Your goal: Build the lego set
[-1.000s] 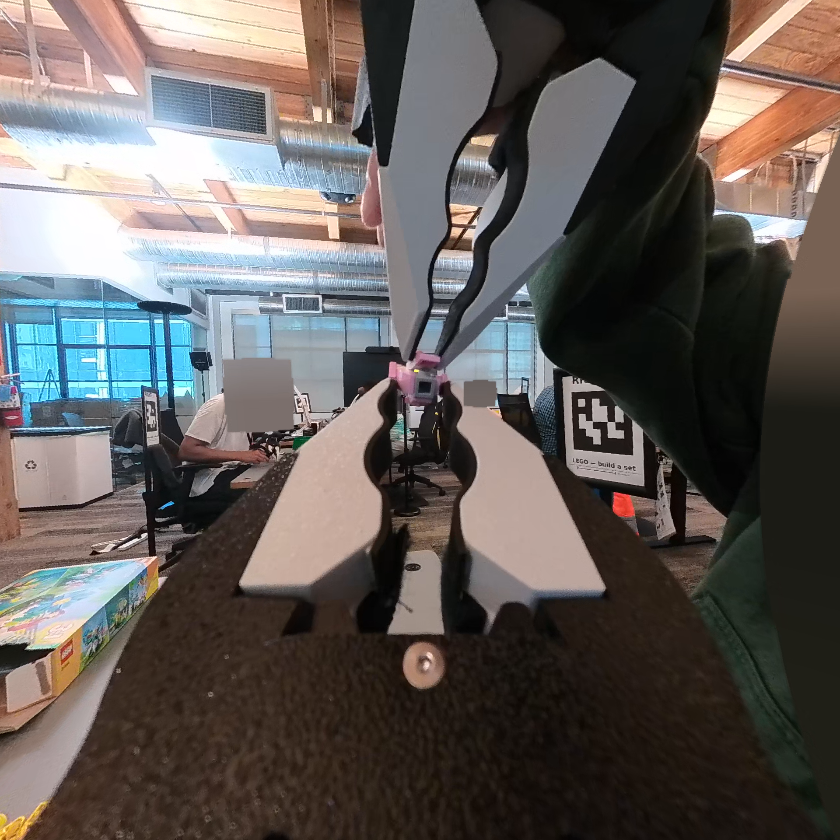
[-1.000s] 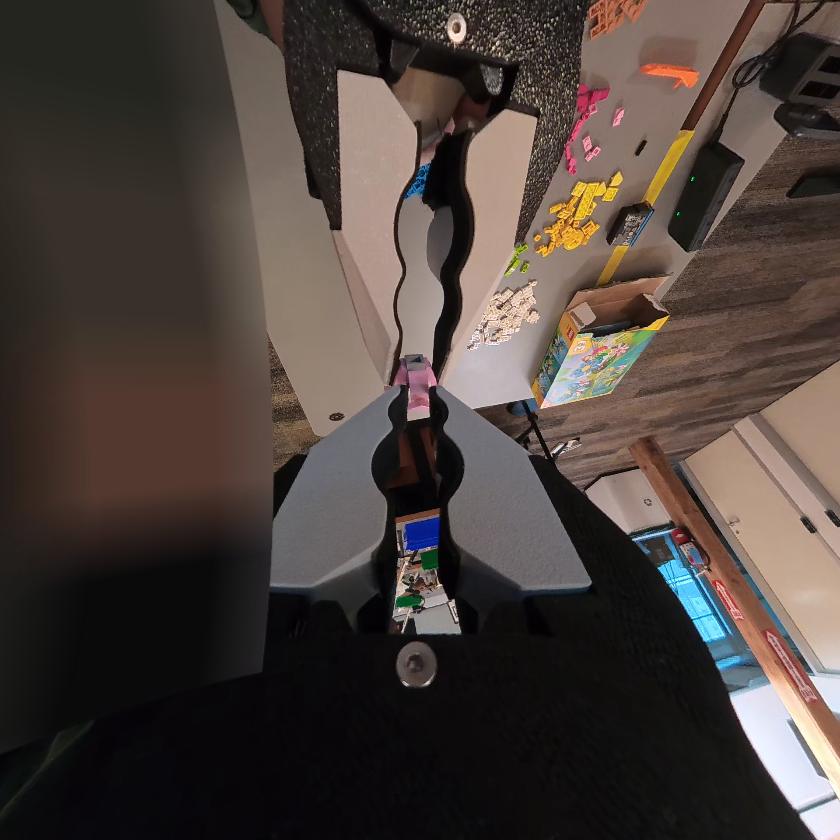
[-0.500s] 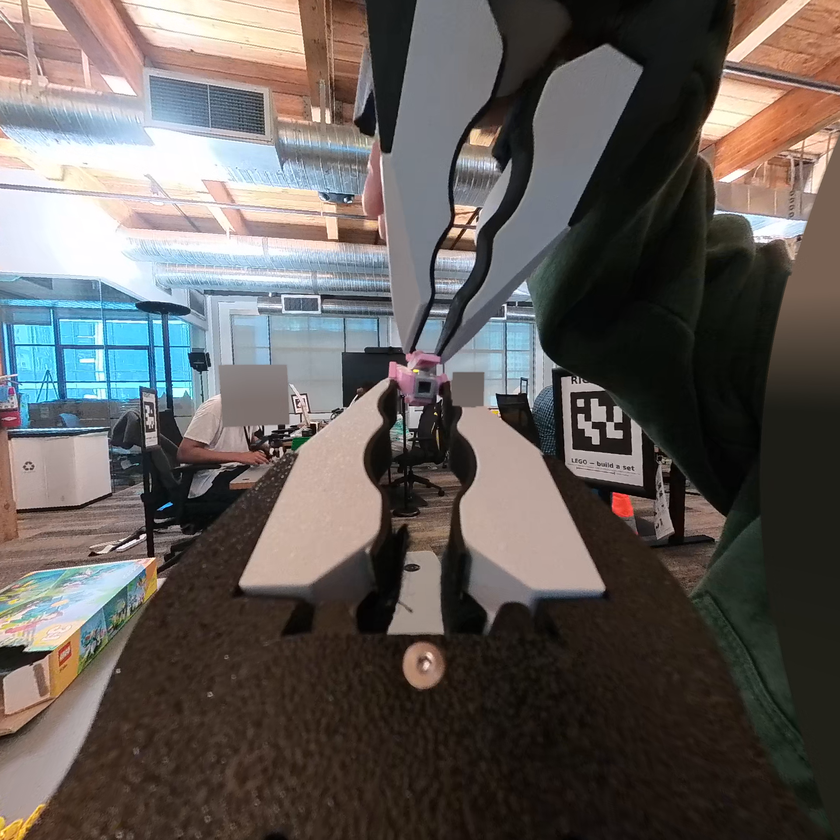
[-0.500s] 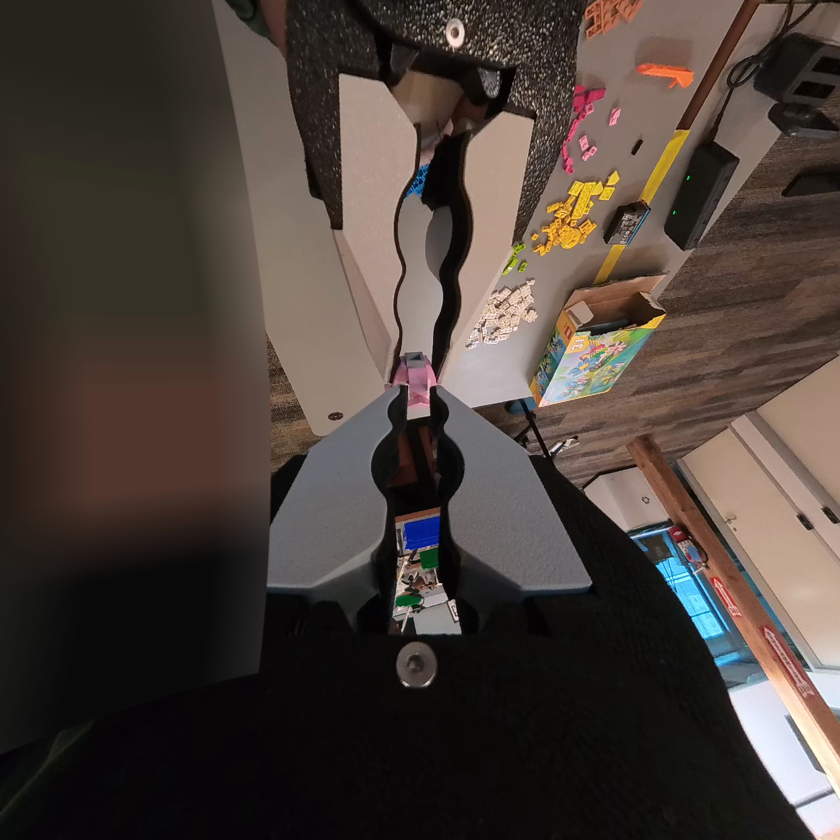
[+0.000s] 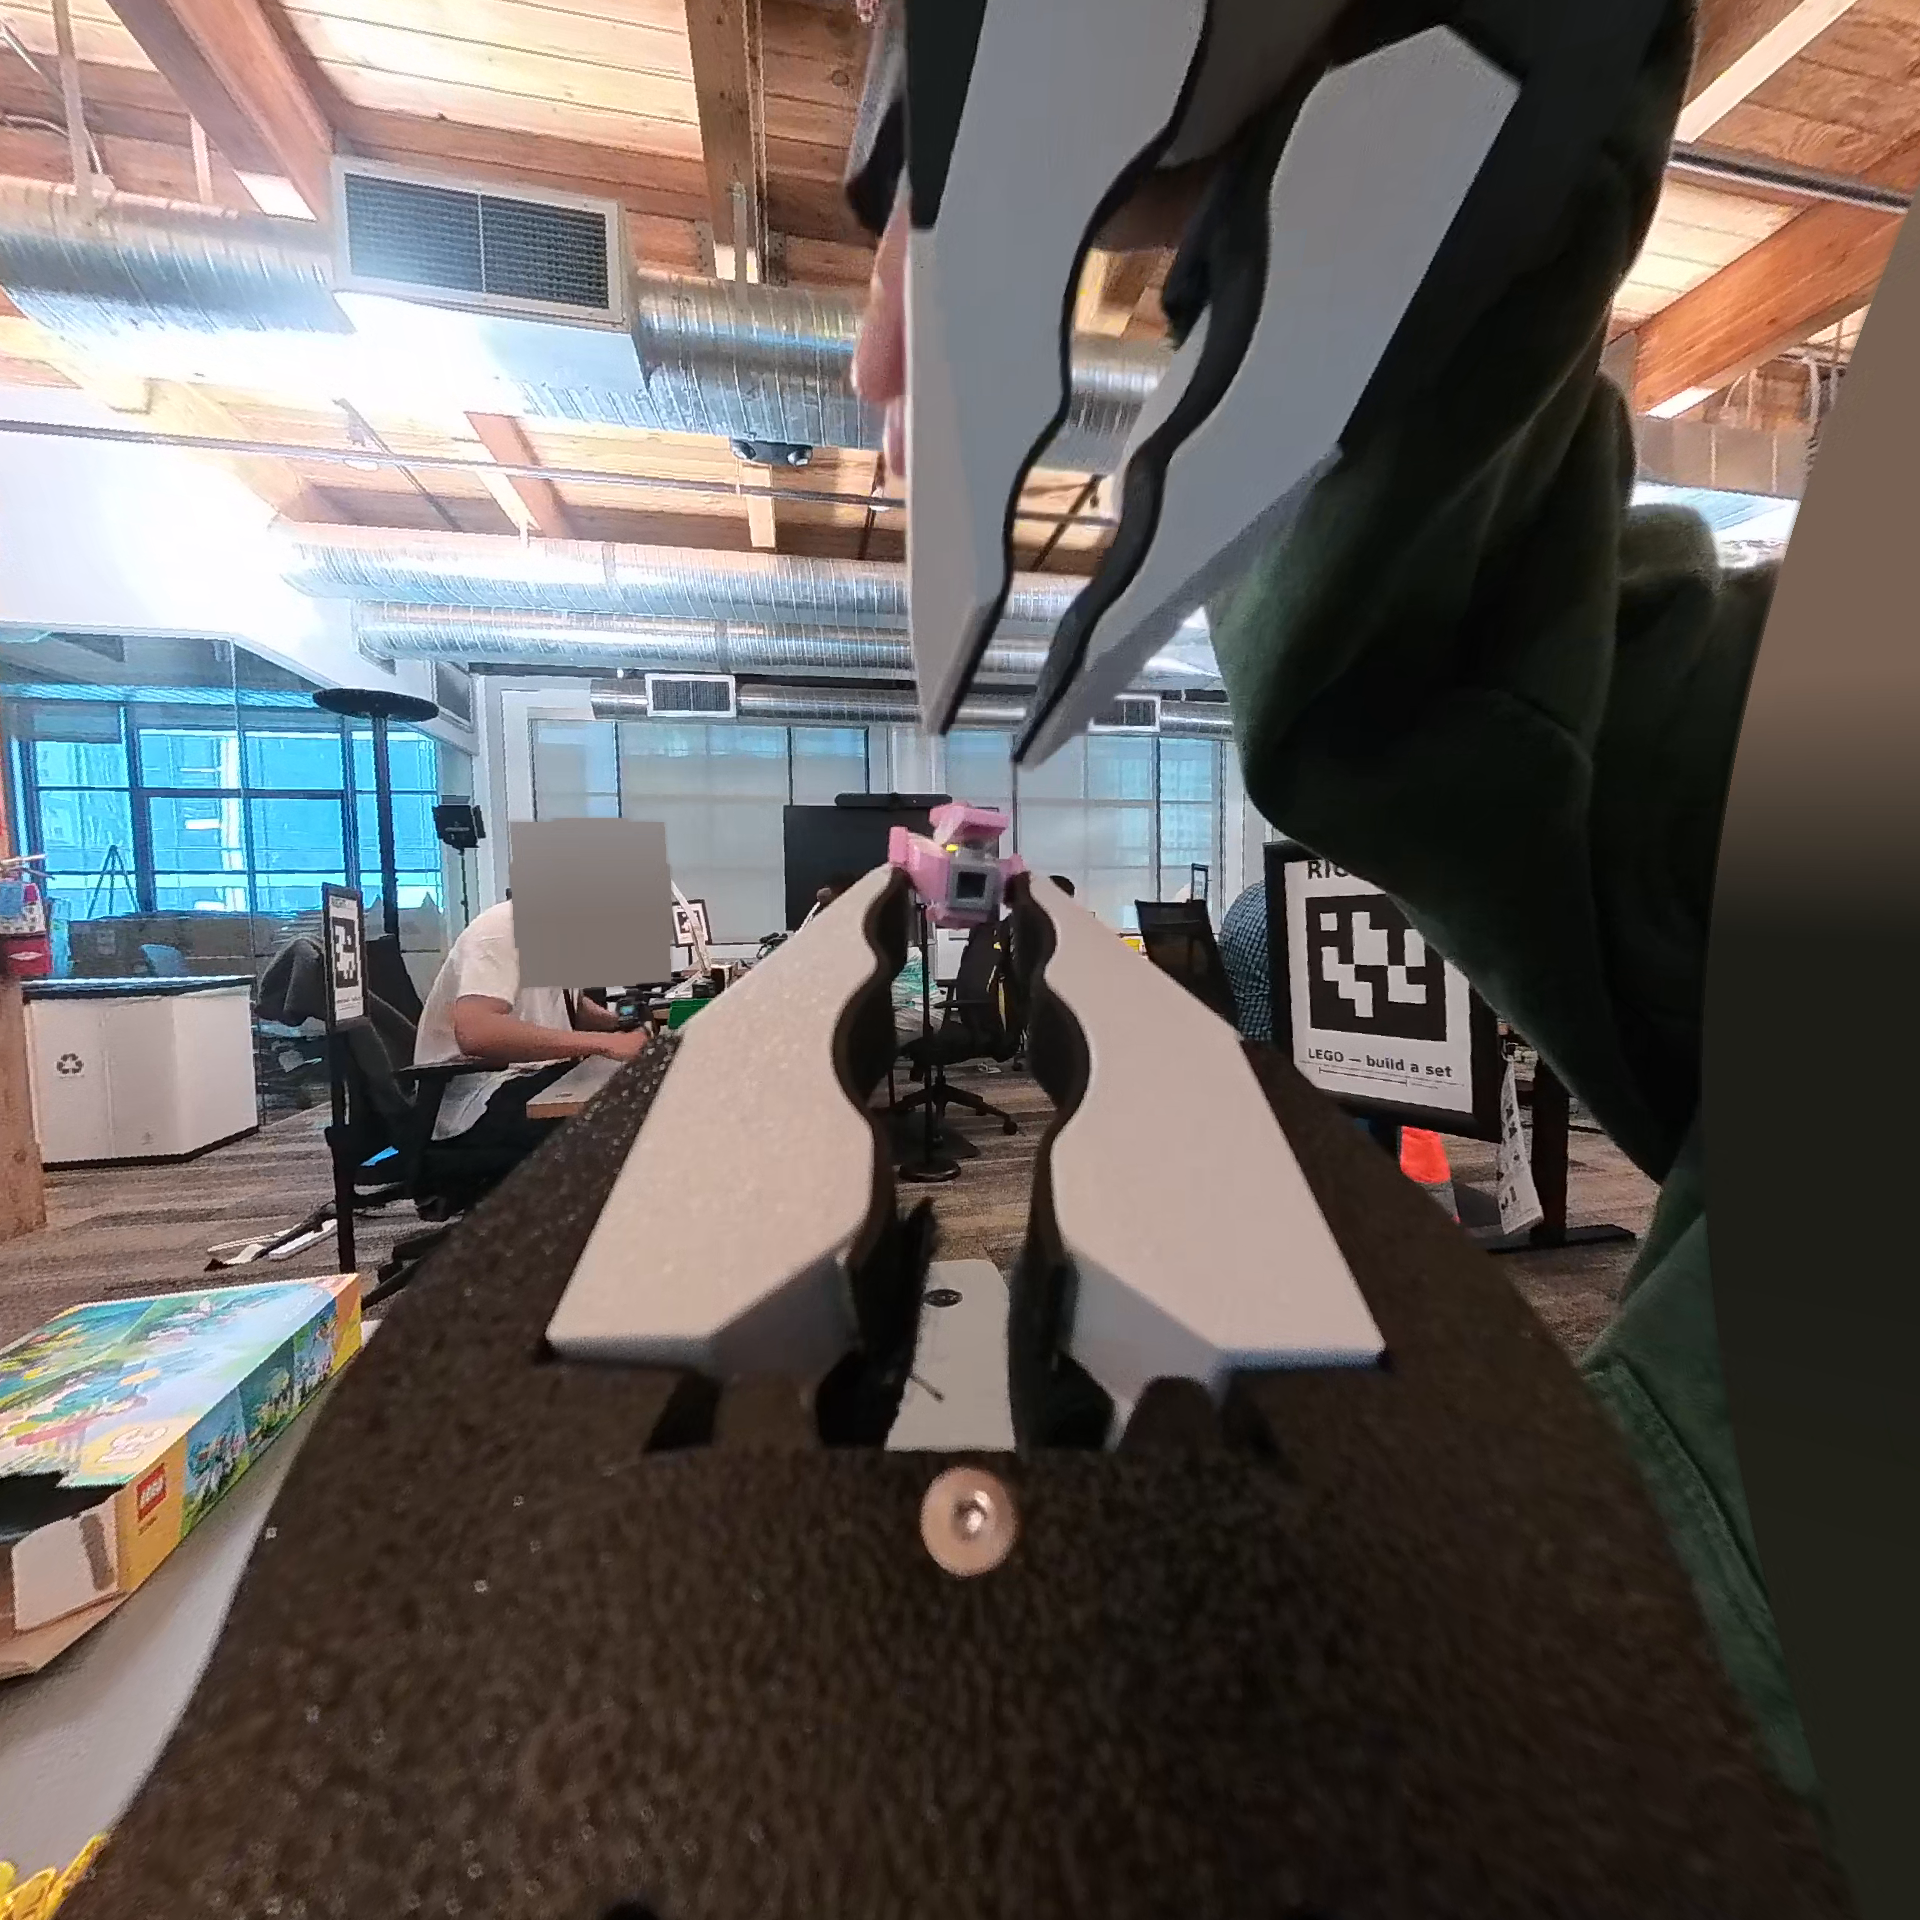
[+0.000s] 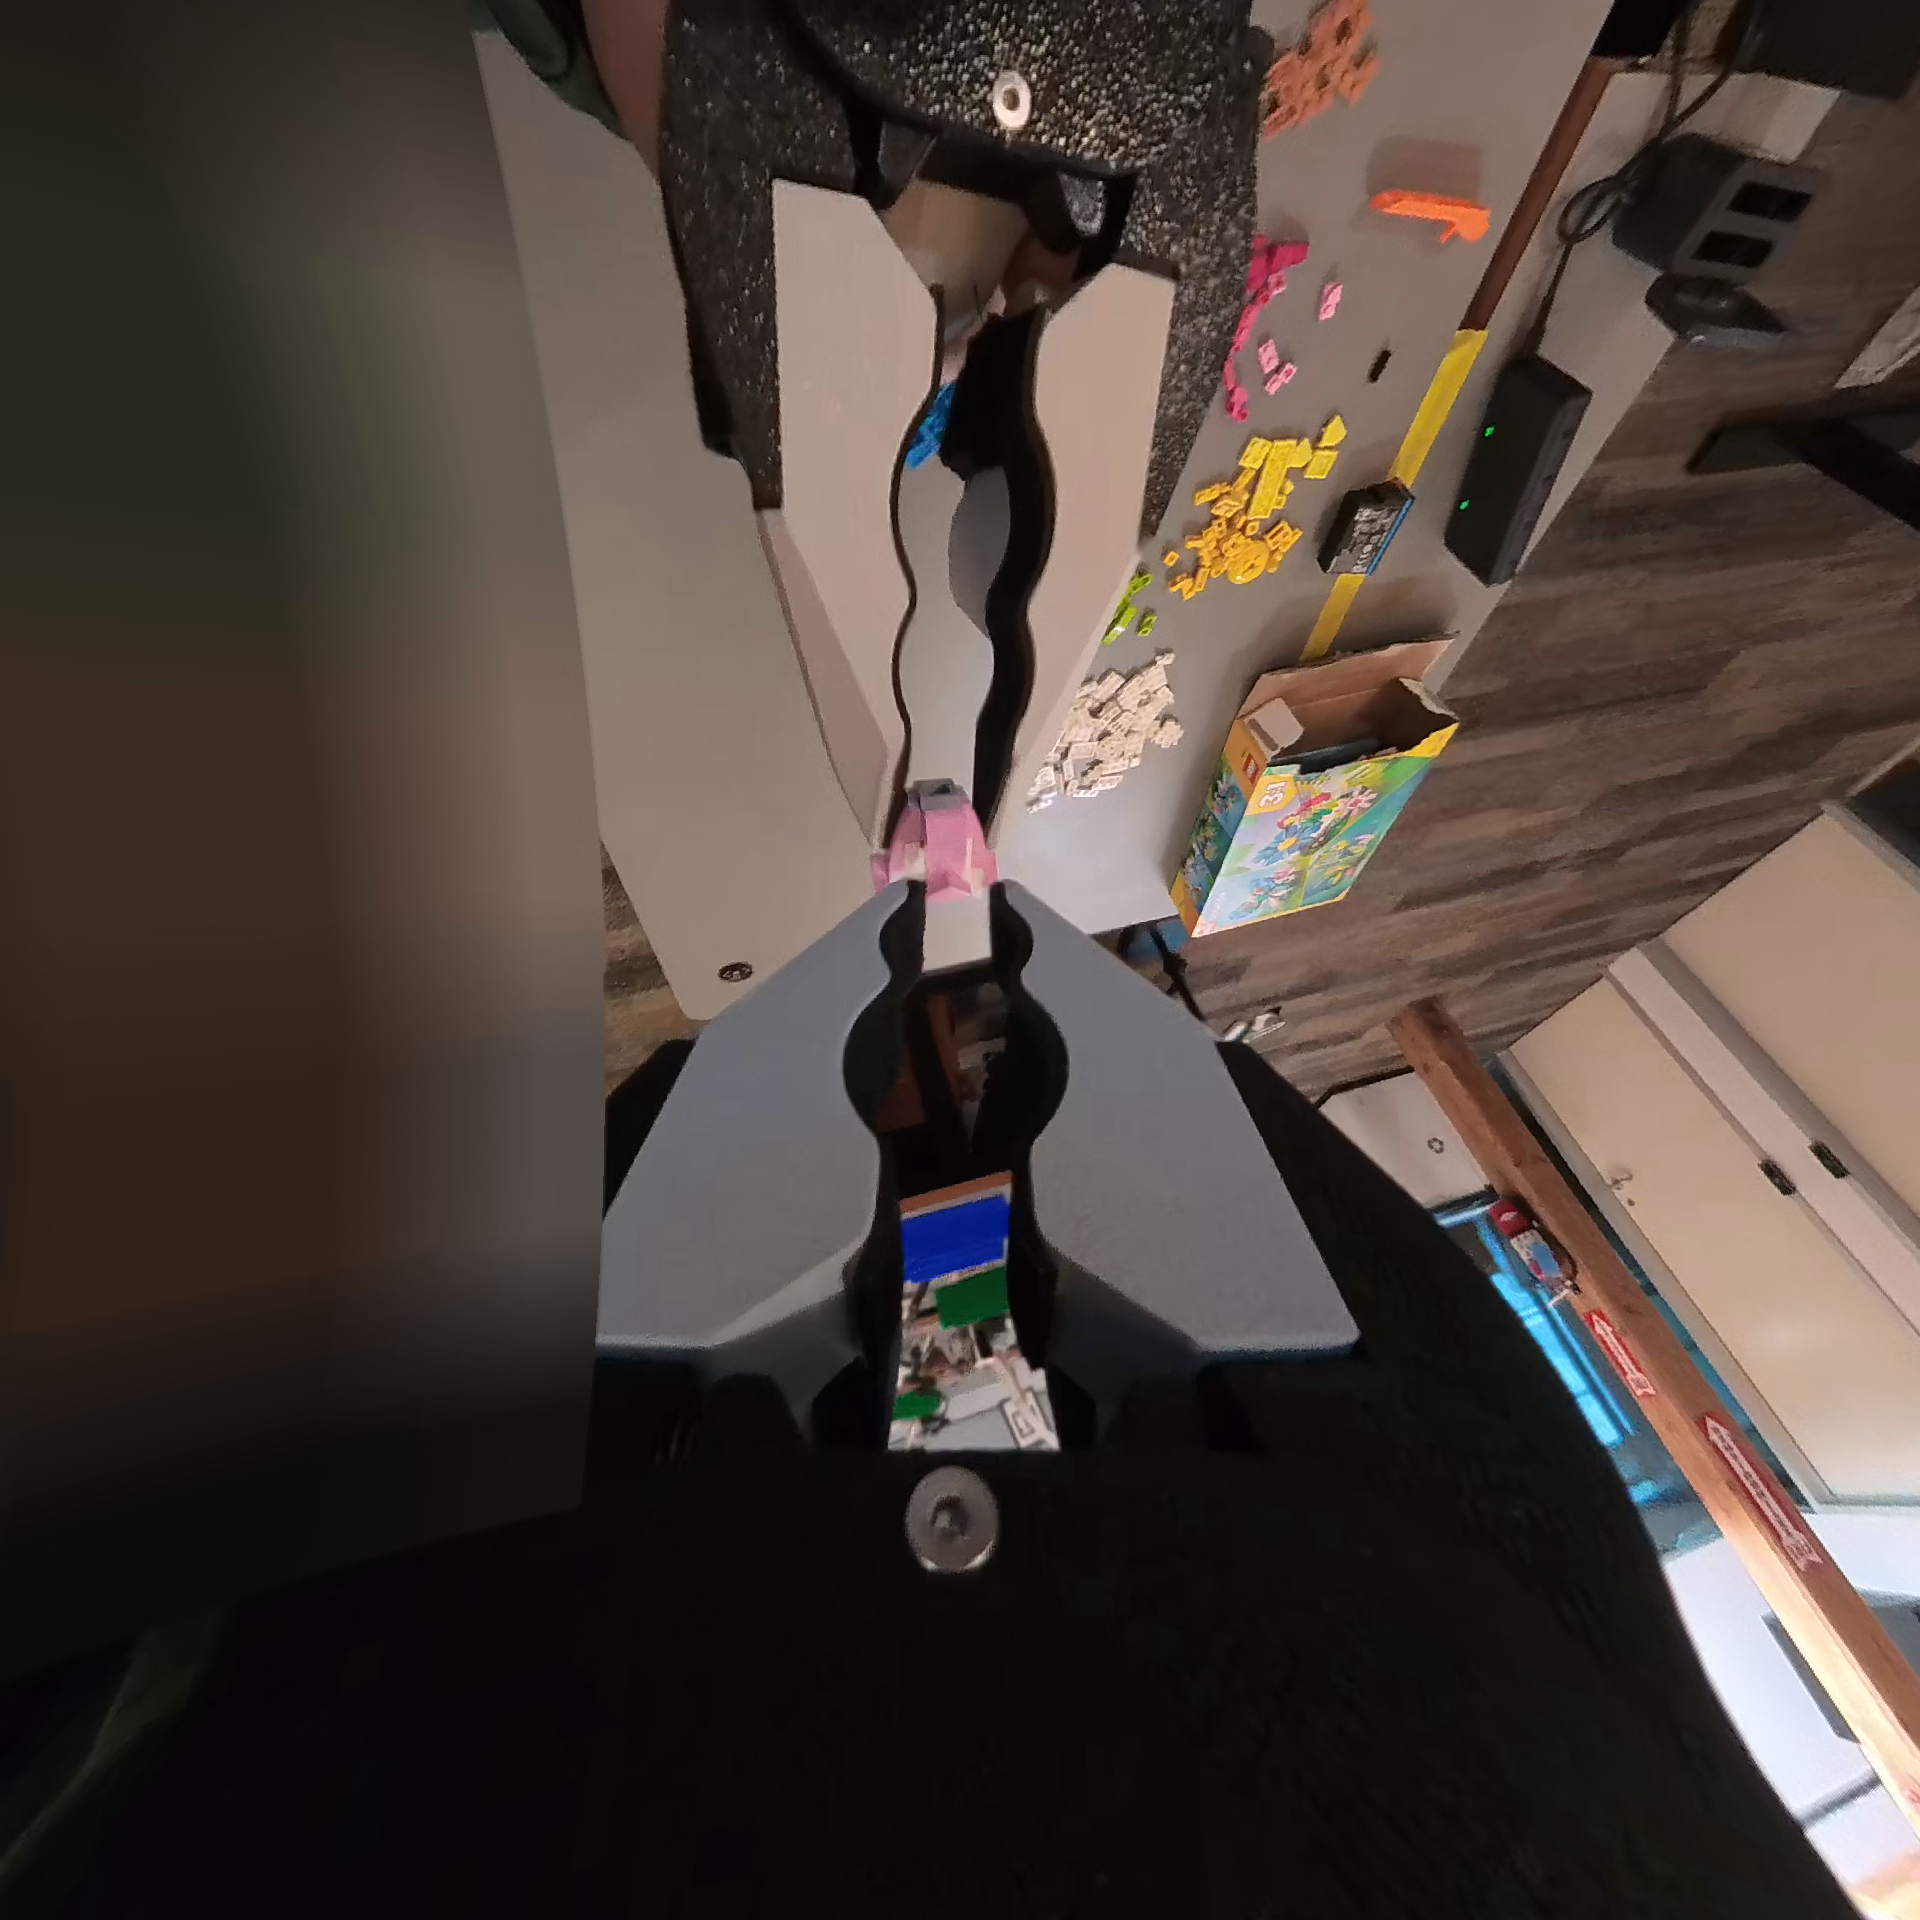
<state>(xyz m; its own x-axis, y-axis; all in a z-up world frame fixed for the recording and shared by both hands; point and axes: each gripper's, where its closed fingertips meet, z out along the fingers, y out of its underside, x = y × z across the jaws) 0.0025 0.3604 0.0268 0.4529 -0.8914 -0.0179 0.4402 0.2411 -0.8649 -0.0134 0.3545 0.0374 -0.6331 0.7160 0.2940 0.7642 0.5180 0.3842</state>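
The left fingers (image 5: 961,883) are pinched on a small pink-and-grey lego assembly (image 5: 954,871), held at their very tips, high above the tabletop. The right fingers (image 5: 977,743) hang just above it with their tips a little apart, holding nothing and not touching it in the left wrist view; in the right wrist view the assembly (image 6: 935,852) sits just beyond their tips.

The assembly looks tiny, light and rigid, with smooth plastic faces. I judge it could twist or pop out of a tip pinch, and its pressed joints could separate under sideways force. The grey block's flat sides seem the safest hold, leaving the pink parts free.

Below, the grey tabletop (image 6: 1195,582) carries sorted piles: white pieces (image 6: 1112,727), yellow pieces (image 6: 1252,509), magenta pieces (image 6: 1262,322) and orange pieces (image 6: 1320,73), with the opened lego box (image 6: 1309,800) at the edge.

Beyond is an open office with a wood-beam ceiling, silver ducts (image 5: 727,343), blue-lit windows and a seated person (image 5: 499,1029).
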